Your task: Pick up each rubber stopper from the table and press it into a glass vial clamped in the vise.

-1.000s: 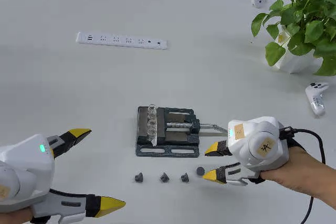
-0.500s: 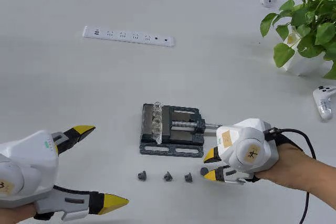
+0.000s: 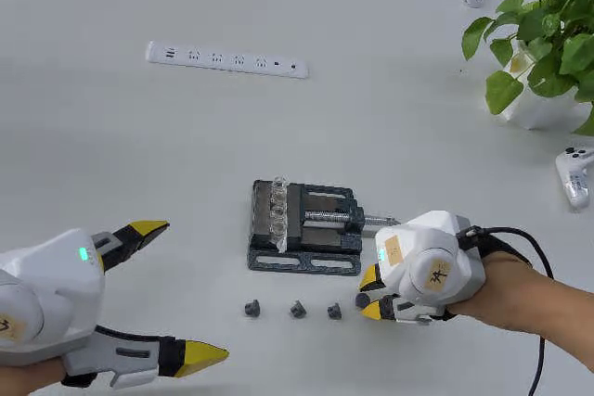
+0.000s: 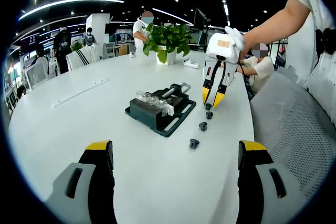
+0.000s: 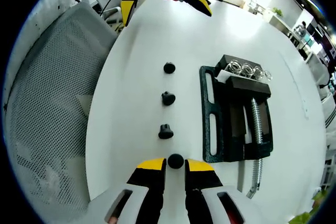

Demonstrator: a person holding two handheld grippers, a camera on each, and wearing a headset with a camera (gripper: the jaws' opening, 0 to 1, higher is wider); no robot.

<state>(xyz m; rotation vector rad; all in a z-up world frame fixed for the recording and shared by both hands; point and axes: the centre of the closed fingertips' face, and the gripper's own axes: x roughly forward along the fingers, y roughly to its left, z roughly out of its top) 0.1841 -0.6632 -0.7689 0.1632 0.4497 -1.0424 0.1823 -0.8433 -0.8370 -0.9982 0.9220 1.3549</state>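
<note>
Between right claw (image 5: pixel 175 167) tips, round black stopper (image 5: pixel 175 159).

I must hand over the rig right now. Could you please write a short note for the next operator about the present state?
Left gripper: jaws wide open, empty, held low at the left, away from the work.
Right gripper: jaws narrow, one on each side of the end stopper, which sits on the table; whether they grip it cannot be told.
Three other stoppers lie in a row before the vise.
Four vials are clamped in it, mouths open.
Done: none stoppered. Left: all four.
</note>
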